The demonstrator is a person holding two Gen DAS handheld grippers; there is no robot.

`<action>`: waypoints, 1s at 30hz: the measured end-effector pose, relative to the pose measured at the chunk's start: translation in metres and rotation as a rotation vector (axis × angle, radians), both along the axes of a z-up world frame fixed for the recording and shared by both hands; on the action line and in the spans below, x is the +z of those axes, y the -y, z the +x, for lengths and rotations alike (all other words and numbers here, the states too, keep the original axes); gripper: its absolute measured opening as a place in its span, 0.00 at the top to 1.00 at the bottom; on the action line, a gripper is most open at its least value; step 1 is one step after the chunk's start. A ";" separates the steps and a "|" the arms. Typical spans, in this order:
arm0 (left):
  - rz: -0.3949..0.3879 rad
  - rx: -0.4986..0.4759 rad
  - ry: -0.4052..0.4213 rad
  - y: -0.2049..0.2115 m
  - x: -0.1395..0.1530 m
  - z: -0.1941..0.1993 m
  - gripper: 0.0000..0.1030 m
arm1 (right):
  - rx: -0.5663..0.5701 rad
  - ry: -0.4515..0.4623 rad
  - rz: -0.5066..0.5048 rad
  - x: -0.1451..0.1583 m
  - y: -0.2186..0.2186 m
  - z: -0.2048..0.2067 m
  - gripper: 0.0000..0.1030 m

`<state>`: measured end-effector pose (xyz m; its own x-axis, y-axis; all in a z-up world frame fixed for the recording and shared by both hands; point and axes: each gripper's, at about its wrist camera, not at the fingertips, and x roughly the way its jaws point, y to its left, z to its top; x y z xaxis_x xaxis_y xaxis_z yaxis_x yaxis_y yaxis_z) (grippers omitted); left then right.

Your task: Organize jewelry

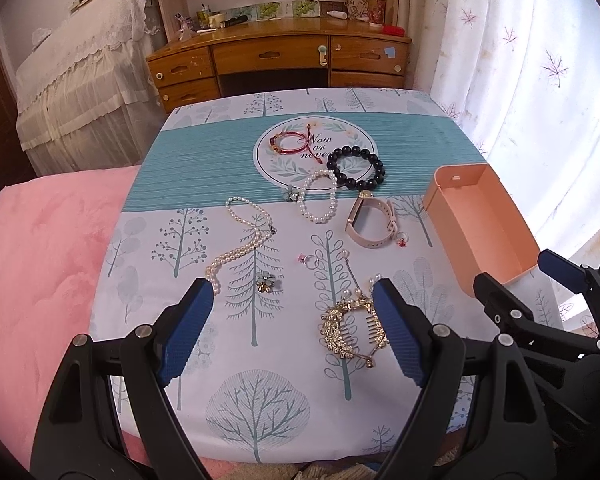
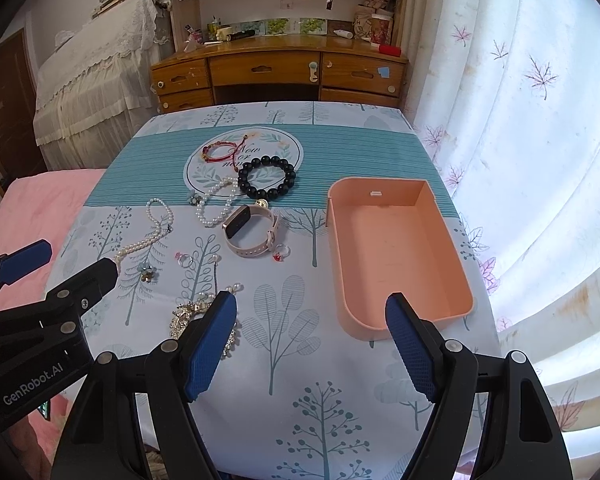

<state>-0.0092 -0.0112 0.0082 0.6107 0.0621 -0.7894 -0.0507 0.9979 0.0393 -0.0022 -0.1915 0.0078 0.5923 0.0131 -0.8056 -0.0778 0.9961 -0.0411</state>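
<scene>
The left gripper stands wide open and holds nothing; its right fingertip sits just beside one gold hair comb at lower centre of the left wrist view. The right gripper is also wide open and empty, its right fingertip overlapping the near wall of one empty peach tray at right of the right wrist view.

On the tablecloth:
- one pearl necklace, left of centre;
- one pearl bracelet;
- one black bead bracelet, touching the pearl bracelet;
- one red cord bracelet, upper centre;
- one pink watch;
- two rings;
- two flower ornaments.
</scene>
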 end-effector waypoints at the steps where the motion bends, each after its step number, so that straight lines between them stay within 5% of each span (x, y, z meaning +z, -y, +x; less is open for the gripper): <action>1: -0.002 0.001 0.000 0.000 0.000 0.000 0.22 | -0.001 0.000 0.001 0.000 0.000 0.000 0.24; 30: 0.008 0.004 -0.046 -0.015 -0.011 0.008 0.22 | -0.007 -0.034 -0.003 -0.010 -0.003 0.012 0.24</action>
<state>-0.0014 0.0036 -0.0029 0.5737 0.0710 -0.8160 -0.0529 0.9974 0.0496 0.0098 -0.1884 -0.0021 0.5650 0.0065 -0.8251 -0.0718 0.9966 -0.0413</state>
